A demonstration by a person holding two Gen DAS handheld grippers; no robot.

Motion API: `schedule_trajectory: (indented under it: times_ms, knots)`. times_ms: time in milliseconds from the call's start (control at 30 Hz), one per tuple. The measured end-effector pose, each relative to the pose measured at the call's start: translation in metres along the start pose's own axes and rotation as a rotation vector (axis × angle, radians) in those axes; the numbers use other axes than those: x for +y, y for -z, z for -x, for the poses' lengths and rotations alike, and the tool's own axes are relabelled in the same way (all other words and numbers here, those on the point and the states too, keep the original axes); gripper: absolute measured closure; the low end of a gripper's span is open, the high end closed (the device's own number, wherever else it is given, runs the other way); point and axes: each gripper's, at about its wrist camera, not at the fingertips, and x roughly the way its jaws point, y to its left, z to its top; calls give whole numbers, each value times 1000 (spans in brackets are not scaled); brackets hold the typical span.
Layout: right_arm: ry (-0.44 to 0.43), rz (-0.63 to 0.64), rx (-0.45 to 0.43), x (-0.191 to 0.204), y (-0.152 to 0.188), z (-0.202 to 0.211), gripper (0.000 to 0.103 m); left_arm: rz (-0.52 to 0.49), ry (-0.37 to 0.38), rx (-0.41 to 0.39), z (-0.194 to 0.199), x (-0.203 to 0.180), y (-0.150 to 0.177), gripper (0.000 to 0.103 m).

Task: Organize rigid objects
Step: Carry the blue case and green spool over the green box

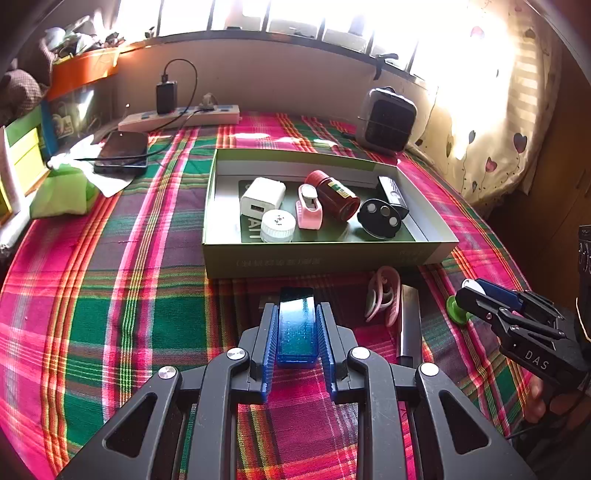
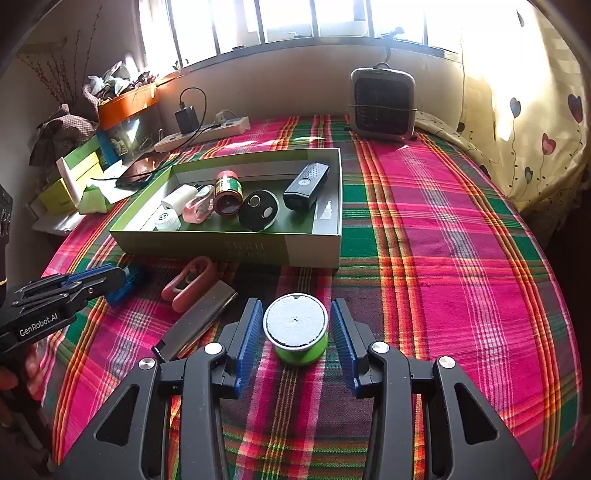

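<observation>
Both views are taken low over the plaid-covered bed [image 1: 110, 295], facing the window wall. The left wrist view is set close behind the left hand-held gripper [image 1: 297, 321], the right wrist view behind the right hand-held gripper [image 2: 295, 325]. The green box [image 1: 332, 254] and each other's gripper are shared.

Sunlit barred window [image 2: 314, 18], heart-print curtain [image 2: 535, 122], plaid-covered bed [image 2: 443, 240] below.

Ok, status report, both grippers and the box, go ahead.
Left gripper shut on blue block. Right gripper open around green-rimmed disc, not touching. Green box holds six items; nothing in the way.
</observation>
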Motion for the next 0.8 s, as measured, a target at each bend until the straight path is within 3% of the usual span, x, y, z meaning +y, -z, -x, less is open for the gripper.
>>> schedule_trajectory:
  times_ms: [800]
  knots:
    - [9, 4, 0, 1, 2, 5, 67, -13, -3, 14, 10, 5, 8, 80]
